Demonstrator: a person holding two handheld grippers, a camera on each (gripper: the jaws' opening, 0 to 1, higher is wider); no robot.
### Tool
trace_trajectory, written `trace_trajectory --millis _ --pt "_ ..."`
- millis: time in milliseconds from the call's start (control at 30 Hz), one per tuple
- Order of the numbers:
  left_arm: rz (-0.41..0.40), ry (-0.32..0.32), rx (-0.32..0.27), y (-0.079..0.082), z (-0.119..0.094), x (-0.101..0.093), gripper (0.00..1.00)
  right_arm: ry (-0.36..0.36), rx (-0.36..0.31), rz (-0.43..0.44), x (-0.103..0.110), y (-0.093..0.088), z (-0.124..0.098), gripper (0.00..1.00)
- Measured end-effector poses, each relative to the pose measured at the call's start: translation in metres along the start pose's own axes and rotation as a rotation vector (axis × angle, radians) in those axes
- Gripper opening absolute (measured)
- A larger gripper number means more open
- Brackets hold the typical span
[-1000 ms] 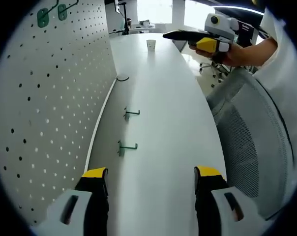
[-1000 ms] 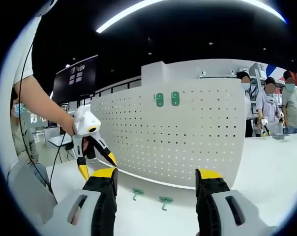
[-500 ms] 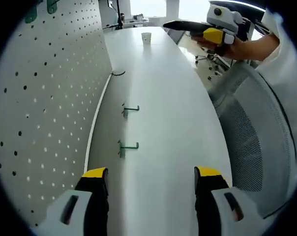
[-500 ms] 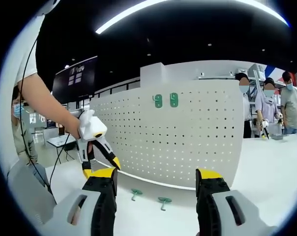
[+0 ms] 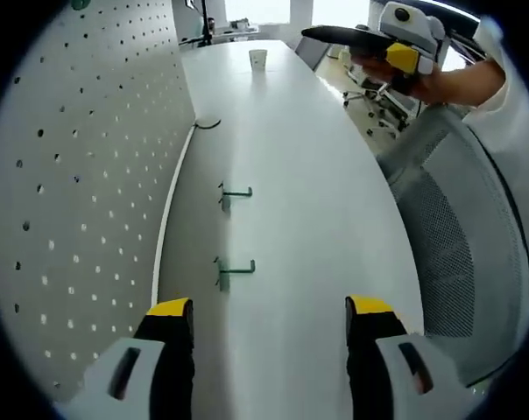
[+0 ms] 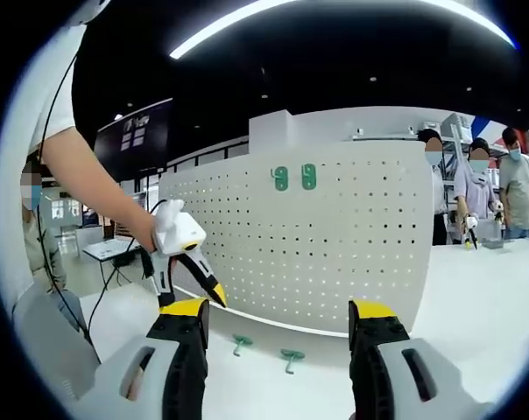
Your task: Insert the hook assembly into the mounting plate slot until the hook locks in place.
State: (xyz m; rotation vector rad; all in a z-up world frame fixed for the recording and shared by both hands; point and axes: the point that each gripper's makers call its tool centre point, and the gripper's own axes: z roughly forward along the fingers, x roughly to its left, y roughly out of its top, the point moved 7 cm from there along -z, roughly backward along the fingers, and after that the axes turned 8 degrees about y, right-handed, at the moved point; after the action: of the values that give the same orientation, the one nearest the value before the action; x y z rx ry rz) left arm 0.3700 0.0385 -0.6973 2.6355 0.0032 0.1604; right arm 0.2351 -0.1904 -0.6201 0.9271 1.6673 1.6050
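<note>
Left tool (image 5: 269, 319) open, two hooks (image 5: 234, 267) loose

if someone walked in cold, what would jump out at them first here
Most likely the big white pegboard standing upright on the white table, with two green hooks already hung near its top. Next, two more green hooks lying loose on the table at the board's foot. The left gripper hangs open just above them, and the right gripper, also open and empty, is held over the table's edge.
</note>
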Motion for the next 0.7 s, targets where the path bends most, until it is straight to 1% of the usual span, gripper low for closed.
trace_trajectory --millis 300,700 --pt "0.017 -0.018 0.027 0.002 0.012 0.008 0.71 -0.009 -0.003 0.008 -0.002 0.000 -0.001 0.62" --pt "0.021 -0.039 0.057 -0.001 0.026 0.013 0.71 -0.010 0.002 0.016 -0.004 -0.002 -0.001 0.62"
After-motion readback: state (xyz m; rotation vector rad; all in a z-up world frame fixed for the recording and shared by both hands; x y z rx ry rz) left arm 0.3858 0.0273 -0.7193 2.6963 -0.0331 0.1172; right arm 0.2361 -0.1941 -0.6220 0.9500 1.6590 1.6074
